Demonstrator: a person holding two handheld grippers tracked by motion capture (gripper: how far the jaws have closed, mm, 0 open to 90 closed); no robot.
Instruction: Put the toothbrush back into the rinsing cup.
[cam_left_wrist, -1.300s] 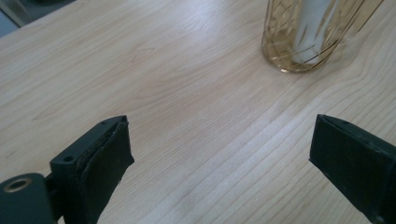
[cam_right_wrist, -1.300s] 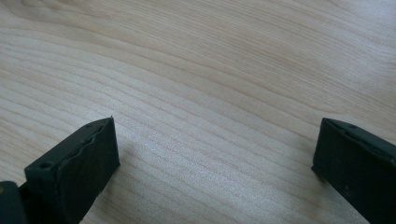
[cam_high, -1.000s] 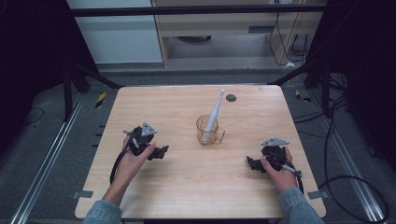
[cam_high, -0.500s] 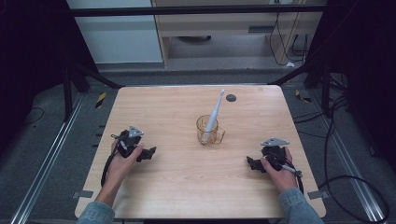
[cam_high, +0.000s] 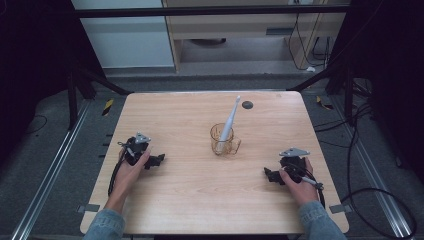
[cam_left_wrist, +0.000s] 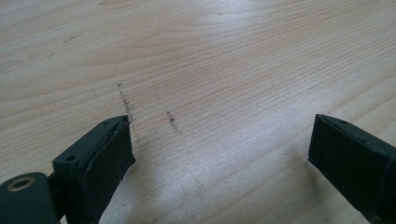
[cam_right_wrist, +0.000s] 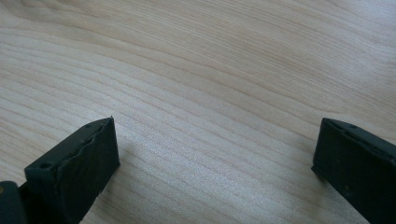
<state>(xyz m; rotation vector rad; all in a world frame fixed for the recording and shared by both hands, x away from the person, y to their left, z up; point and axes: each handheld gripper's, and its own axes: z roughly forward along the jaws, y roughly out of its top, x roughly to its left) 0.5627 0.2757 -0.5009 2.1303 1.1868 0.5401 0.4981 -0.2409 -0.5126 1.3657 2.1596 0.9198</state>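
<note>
Left claw (cam_high: 156, 160) back; one toothbrush (cam_high: 229, 119)

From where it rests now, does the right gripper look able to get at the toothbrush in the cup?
Probably yes. The right gripper lies open on the table, with bare wood between it and the amber glass cup. The toothbrush leans well above the rim, so its handle is free to grasp.

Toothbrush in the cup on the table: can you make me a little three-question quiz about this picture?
1. True or false: the toothbrush lies flat on the table.
2. What holds the toothbrush? A) amber cup B) plate C) box
3. Are the jaws of the left gripper and right gripper open or shut?

Key: 1 false, it leans in the cup. 2 A. 3 open, both holding nothing.
</note>
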